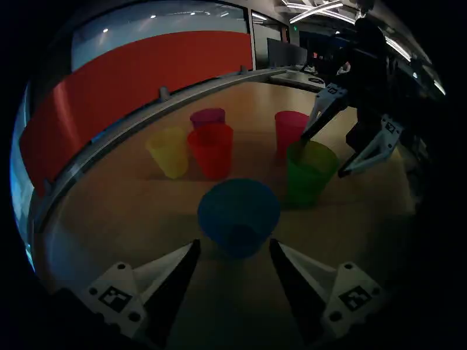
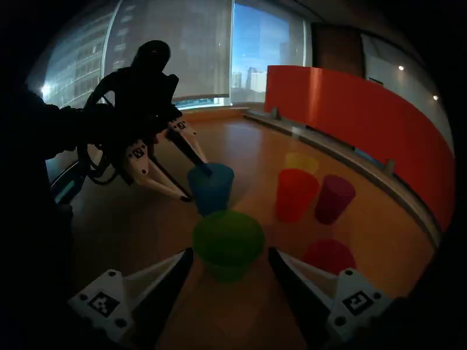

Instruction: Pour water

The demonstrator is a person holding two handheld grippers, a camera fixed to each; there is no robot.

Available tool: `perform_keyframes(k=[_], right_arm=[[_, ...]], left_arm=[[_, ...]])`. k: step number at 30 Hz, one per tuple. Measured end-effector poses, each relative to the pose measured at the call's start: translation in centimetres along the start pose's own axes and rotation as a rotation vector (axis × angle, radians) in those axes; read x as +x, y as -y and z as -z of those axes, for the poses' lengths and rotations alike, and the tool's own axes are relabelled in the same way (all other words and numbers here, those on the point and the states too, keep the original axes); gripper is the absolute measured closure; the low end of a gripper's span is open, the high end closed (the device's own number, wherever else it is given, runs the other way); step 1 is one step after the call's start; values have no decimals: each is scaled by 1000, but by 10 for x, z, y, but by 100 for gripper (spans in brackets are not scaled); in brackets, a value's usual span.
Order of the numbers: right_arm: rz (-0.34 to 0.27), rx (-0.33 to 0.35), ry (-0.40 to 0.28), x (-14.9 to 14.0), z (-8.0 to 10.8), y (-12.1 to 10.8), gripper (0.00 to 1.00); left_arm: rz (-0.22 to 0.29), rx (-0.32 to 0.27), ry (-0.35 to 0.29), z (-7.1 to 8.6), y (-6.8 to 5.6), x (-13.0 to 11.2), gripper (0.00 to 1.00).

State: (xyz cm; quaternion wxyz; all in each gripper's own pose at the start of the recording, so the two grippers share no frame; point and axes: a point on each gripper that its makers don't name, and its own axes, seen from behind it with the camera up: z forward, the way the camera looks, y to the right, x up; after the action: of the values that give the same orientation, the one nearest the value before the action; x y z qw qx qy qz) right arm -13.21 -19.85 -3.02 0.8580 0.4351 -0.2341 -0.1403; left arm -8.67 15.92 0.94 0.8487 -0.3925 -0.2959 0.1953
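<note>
**Q:** How do the jaws stand?

**A:** Left gripper [image 1: 233, 242]: jaws wide apart, holding nothing. The blue cup [image 1: 238, 214] stands upright just past the tips, in line with the gap. Right gripper [image 2: 229, 251]: jaws likewise wide, nothing held. The green cup [image 2: 229, 236] stands upright at its tips. Seen from across, each gripper's fingers flank its cup; whether any finger touches a wall cannot be told.

**Q:** And round them?

**A:** Both cups stand near each other on the table [image 1: 117, 204], green to the right of blue in the left gripper view. Farther off are a red cup [image 1: 211, 149], a yellow cup [image 1: 168, 151] to its left, a purple cup [image 1: 207, 116] behind it and a pink cup [image 1: 290, 131] to the far right. Water cannot be made out in any cup.

**Q:** Which step is this?

**A:** By my reading, the approach before the grasp; pouring is not yet begun.

**Q:** What does the next move call for?

**A:** Probably easing each gripper forward until the cup wall sits between the pads. The jaws should close gently, since thin cups likely flex. One cup is then lifted and tilted over the mouth of the other, which is held steady.
</note>
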Motion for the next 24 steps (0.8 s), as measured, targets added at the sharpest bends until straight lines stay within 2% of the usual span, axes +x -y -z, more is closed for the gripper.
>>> perform_keyframes(k=[10, 18, 24], right_arm=[[-18, -49, -26, -1, 24, -4, 0], [-32, -72, -44, 1, 34, -4, 0], [-56, -125, -60, -2, 47, -14, 0]], left_arm=[[24, 41, -12, 21, 4, -7, 13], [42, 87, -38, 39, 9, -5, 12], [81, 156, -67, 54, 20, -5, 13]])
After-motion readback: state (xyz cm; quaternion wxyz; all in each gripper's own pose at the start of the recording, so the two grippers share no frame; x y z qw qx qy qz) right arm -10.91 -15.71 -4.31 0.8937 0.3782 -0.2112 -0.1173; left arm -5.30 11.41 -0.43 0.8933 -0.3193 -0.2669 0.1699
